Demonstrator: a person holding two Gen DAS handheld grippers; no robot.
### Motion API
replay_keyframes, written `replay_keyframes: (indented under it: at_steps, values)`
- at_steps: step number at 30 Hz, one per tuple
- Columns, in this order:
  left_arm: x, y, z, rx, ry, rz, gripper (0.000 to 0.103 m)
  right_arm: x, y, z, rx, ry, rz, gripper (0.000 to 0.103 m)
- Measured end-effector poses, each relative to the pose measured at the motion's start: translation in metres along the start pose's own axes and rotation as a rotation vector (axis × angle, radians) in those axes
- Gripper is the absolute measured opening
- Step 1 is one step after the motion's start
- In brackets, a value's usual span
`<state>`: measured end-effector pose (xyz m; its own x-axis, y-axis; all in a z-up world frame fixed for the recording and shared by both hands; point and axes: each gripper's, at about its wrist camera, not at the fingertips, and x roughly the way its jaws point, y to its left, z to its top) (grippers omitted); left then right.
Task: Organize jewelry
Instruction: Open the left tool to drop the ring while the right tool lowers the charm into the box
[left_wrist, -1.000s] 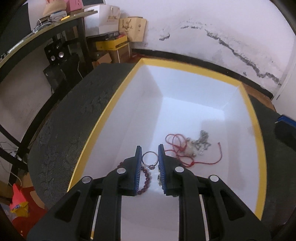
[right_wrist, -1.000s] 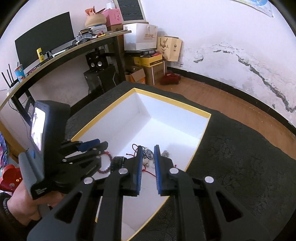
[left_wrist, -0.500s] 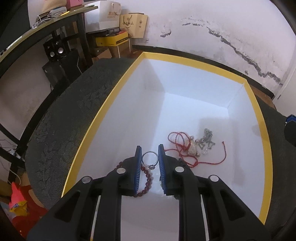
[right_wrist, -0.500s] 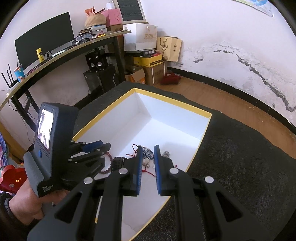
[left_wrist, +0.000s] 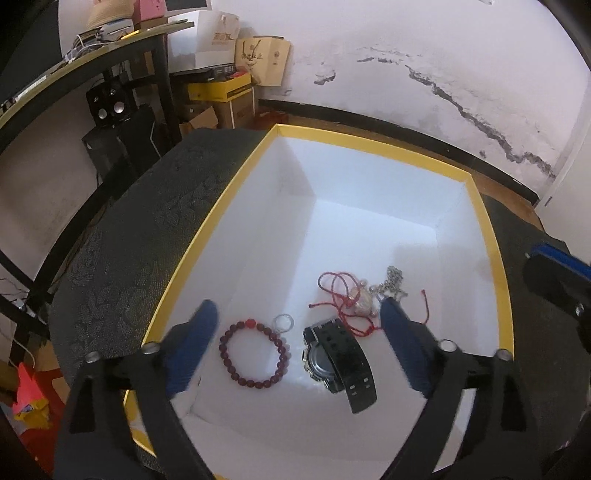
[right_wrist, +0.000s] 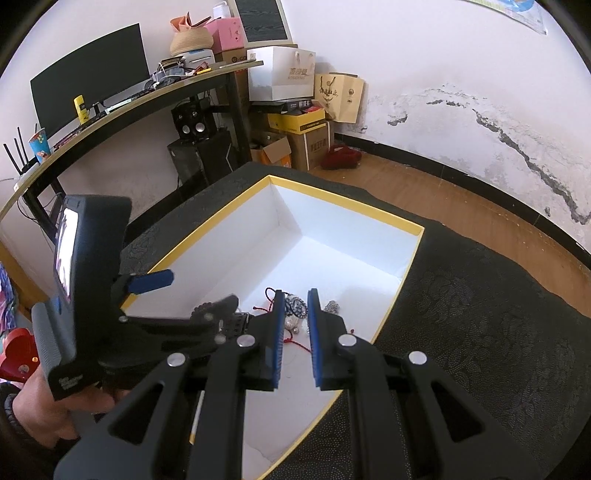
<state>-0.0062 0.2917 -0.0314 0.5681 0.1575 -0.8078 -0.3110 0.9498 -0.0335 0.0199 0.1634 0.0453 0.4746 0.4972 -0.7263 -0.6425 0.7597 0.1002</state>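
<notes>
the left gripper (left_wrist: 295, 332) hangs over the near end of the white, yellow-rimmed box (left_wrist: 496, 280), its jaws having just swung wide apart with nothing pressed between them. on the box floor below the gap lie the small silver ring (left_wrist: 283, 322), touching the far side of the dark red bead bracelet (left_wrist: 254, 355), and just to the right of them the black watch (left_wrist: 338, 360), whose strap runs from the far left toward the near right. beyond the watch sits a tangle of red cord (left_wrist: 341, 295) with a pale pendant, touching a silver chain (left_wrist: 389, 286). the right gripper (right_wrist: 295, 317) is held nearly closed and empty, a narrow slit between its blue pads, above the right-hand side of the box near the cord and chain. the jewelry in view already rests inside the box, so the drop looks done for the ring. whatever comes next, the left gripper sits directly above the ring, bracelet and watch, while the right is nearer the cord pile; no jewelry shows outside the box on the dark patterned surface (right_wrist: 480, 314).
</notes>
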Motion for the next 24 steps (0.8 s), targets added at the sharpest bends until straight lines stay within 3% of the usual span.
replay_keyframes:
  at_steps: [10,15,24]
  values:
    - [-0.025,0.0,-0.016,-0.025,-0.008,-0.048,0.091,0.025,0.007,0.028,-0.032,0.051,0.005,0.013]
    - [-0.027,0.007,-0.019,-0.065,-0.001,-0.074,0.091,0.061,0.014,0.042,-0.033,0.123,0.014,0.013]
    - [-0.019,0.008,-0.02,-0.043,0.014,-0.066,0.091,0.129,0.007,0.041,0.004,0.262,-0.03,0.013]
